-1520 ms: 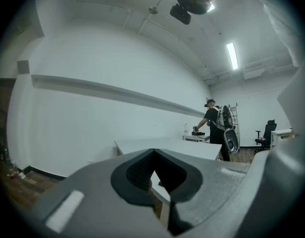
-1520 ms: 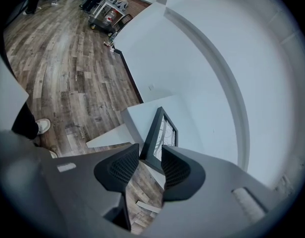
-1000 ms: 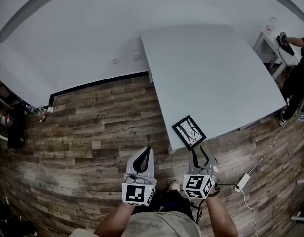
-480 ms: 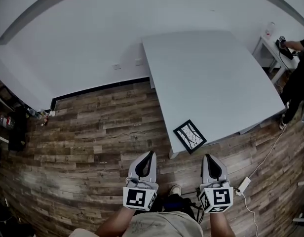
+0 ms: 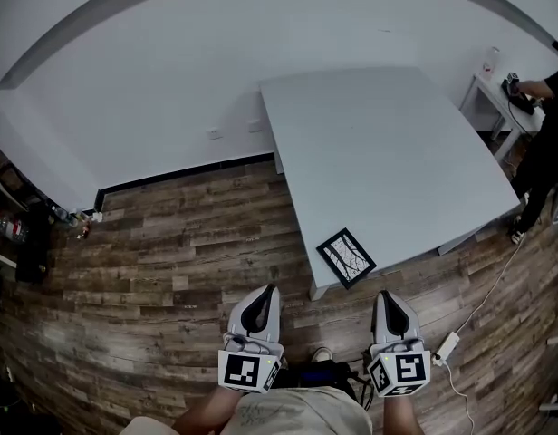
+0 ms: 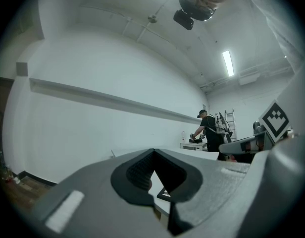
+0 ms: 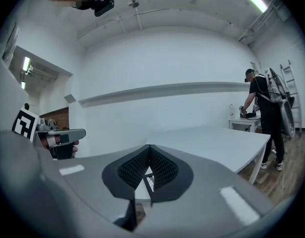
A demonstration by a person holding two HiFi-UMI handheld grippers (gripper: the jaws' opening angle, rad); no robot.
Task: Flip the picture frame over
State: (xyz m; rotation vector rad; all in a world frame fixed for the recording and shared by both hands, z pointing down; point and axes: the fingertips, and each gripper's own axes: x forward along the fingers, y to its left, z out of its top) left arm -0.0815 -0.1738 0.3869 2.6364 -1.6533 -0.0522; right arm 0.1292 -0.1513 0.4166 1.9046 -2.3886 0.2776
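Note:
The black picture frame [image 5: 345, 257] lies flat, picture side up, on the near corner of the grey table [image 5: 388, 152]. My left gripper [image 5: 262, 303] and right gripper [image 5: 389, 304] are held side by side over the wooden floor, short of the table's edge and apart from the frame. Both are shut with nothing in them. In the left gripper view the jaws [image 6: 153, 151] meet at the tips, and a corner of the frame [image 6: 164, 194] shows below them. The right gripper [image 7: 149, 147] is likewise shut, with the frame [image 7: 148, 182] seen beyond its jaws.
A person in black [image 5: 546, 89] stands at a small white table [image 5: 489, 71] at the far right. A power strip with its cable [image 5: 446, 341] lies on the floor to my right. Dark shelving [image 5: 21, 234] stands at the far left. A white wall runs behind the table.
My right gripper has drawn back from the frame's near edge toward my body, and its jaws have shut. The frame stays flat on the table. The left gripper has hardly moved.

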